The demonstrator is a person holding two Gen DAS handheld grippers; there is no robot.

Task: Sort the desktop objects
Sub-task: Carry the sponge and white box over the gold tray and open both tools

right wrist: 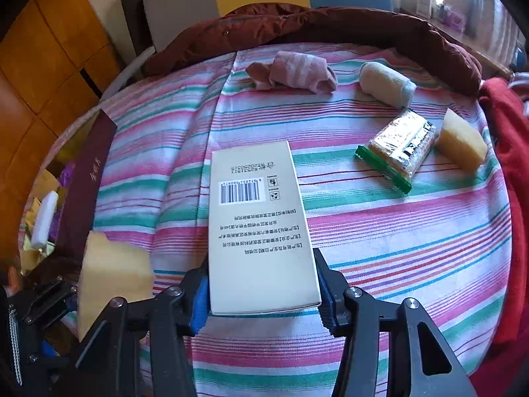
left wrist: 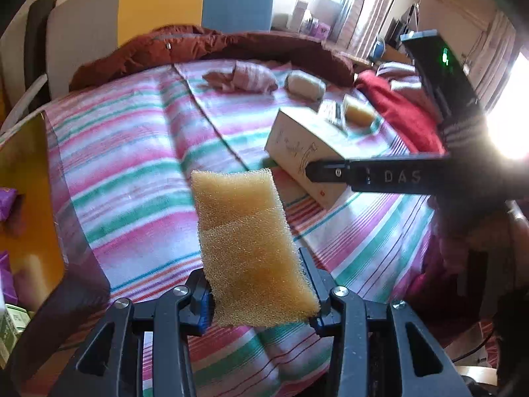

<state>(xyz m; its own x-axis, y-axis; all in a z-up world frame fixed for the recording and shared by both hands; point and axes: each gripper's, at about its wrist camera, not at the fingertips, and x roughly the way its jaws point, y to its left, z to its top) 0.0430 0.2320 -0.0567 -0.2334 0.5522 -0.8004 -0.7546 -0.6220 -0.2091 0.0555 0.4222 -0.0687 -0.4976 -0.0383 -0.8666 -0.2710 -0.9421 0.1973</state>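
My left gripper (left wrist: 261, 292) is shut on a yellow sponge (left wrist: 248, 244) and holds it above the striped cloth (left wrist: 132, 172); the sponge also shows in the right wrist view (right wrist: 109, 274). My right gripper (right wrist: 263, 294) is shut on a white carton with a barcode (right wrist: 258, 225), seen in the left wrist view (left wrist: 304, 145) with the right gripper body beside it. A second yellow sponge (right wrist: 461, 144), a wrapped cracker pack (right wrist: 396, 147), a rolled white towel (right wrist: 386, 84) and a pink striped sock bundle (right wrist: 294, 72) lie farther back.
A maroon box (right wrist: 86, 178) with purple packets and a white item stands at the left edge of the cloth. A brown jacket (right wrist: 330, 29) lines the back. Red cloth (right wrist: 506, 165) lies at the right.
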